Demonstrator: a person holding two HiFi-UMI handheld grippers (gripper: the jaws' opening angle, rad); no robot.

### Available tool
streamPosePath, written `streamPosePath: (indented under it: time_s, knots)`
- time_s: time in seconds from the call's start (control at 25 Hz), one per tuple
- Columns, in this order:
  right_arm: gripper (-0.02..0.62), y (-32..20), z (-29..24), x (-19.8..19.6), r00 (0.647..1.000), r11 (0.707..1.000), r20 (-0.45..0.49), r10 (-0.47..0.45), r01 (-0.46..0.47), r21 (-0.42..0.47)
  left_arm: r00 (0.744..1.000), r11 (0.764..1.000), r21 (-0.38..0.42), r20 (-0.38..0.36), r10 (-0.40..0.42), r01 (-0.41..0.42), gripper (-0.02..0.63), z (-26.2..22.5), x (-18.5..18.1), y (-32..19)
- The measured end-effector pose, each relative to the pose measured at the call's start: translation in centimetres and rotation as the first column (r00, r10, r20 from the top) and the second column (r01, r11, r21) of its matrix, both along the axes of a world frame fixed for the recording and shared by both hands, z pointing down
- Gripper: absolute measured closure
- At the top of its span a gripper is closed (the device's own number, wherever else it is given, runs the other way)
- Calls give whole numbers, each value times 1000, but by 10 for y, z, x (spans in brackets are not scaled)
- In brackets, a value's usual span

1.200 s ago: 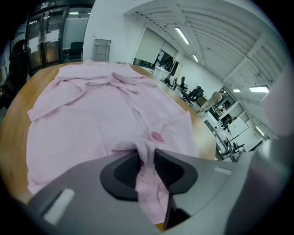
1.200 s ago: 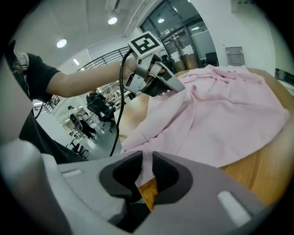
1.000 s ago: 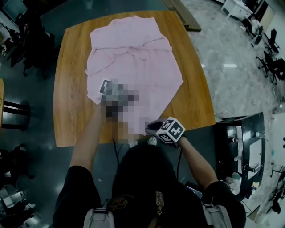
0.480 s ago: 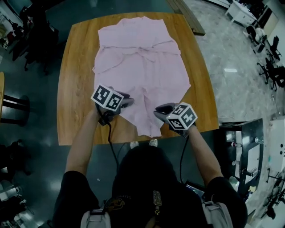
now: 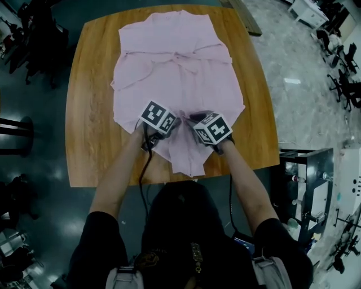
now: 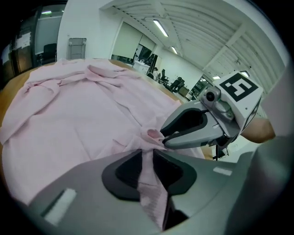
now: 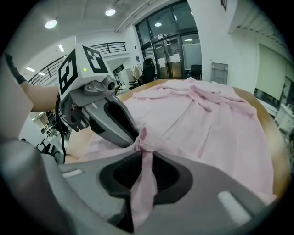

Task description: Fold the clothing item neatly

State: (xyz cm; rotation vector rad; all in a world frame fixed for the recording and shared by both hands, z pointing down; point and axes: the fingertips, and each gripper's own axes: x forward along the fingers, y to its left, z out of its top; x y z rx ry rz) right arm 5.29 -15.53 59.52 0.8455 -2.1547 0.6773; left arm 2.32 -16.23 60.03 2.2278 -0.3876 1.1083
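Observation:
A pink garment (image 5: pixel 175 73) lies spread on the wooden table (image 5: pixel 90 124), collar end far from me. My two grippers meet tip to tip over its lower middle. The left gripper (image 5: pixel 178 119) has just been closing its jaws, and its pads now pinch a ridge of pink cloth (image 6: pixel 148 158). The right gripper (image 5: pixel 189 117) is shut on a neighbouring fold of the same cloth (image 7: pixel 146 158). In the left gripper view, the right gripper (image 6: pixel 161 137) sits right ahead. The right gripper view shows the left gripper (image 7: pixel 135 137) equally near. A narrow tail of the garment (image 5: pixel 189 163) hangs toward the table's near edge.
The table's bare wood (image 5: pixel 256 135) shows on both sides of the garment. A dark cabinet (image 5: pixel 307 180) stands at the right, beyond the table. A wooden plank (image 5: pixel 245 17) lies at the far right corner. Office chairs (image 5: pixel 344 68) stand on the grey floor.
Both grippers moved inward to the garment's middle. The right one came from near the table's front edge with its fold. The left one slid right and closed on cloth.

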Motion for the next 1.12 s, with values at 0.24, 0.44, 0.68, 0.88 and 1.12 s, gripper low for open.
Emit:
streamPosePath:
  time_s: [0.24,0.44,0.68,0.88,1.12]
  knots:
    - [525,3,-19,13,986,999,169,1,-7,36,1000,998,58,3,6,-6,523,-14,-20,3]
    - [525,33,-49,31,984,989,150,-94,75,129,989,963,222,32,146,-150,528,-46,-63,31]
    - [521,97,-55,24,950,936,55,-306,290,199,937,881,323,63,344,-346,528,-48,-65,97]
    - [486,152,-44,20,888,873,2,-460,452,182,900,811,401,92,427,-426,521,-49,-38,157]
    - [386,206,-32,11,765,742,-81,-638,640,199,873,759,439,155,462,-480,376,-41,-8,205]
